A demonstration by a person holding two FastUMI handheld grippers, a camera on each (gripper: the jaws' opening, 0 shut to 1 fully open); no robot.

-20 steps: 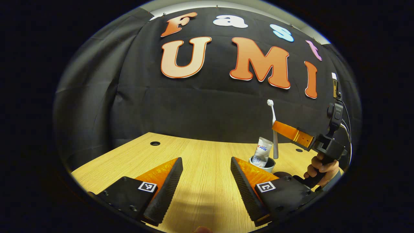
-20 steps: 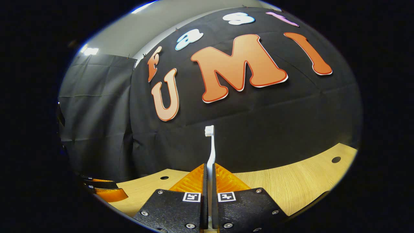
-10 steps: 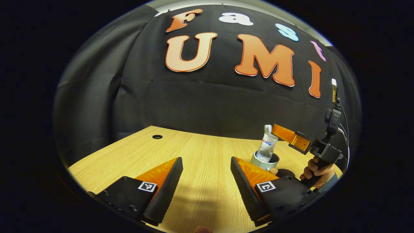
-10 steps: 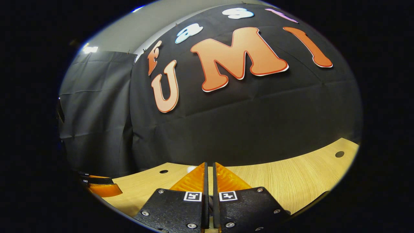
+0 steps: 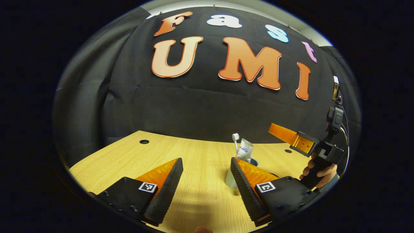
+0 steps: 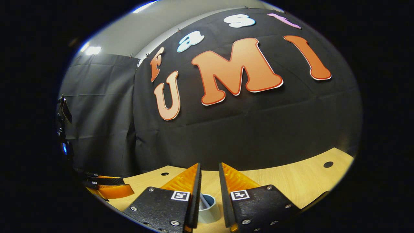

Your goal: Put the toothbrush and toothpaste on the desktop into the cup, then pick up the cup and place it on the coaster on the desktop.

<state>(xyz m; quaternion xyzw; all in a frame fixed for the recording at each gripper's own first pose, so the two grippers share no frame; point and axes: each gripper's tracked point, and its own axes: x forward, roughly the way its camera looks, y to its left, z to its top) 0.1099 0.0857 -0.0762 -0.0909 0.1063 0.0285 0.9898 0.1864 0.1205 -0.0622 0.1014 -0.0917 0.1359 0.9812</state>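
While the left claw (image 5: 206, 179) hangs low over the wooden bench (image 5: 194, 155) with its fingers spread wide and nothing between them, the cup (image 5: 231, 179) stands on the bench just beside its right finger, which partly hides it. Toothbrush (image 5: 235, 139) and toothpaste tube (image 5: 245, 151) both stand upright in the cup, brush head up, tube to the right of the brush. Coaster: can't make it out. Farther right in the left gripper view, the right claw (image 5: 280, 131) is up off the bench, held by a hand (image 5: 318, 170) at the handle. In the right gripper view that claw (image 6: 209, 197) is parted, gripping nothing, with the cup (image 6: 207, 208) below in the gap between the fingers.
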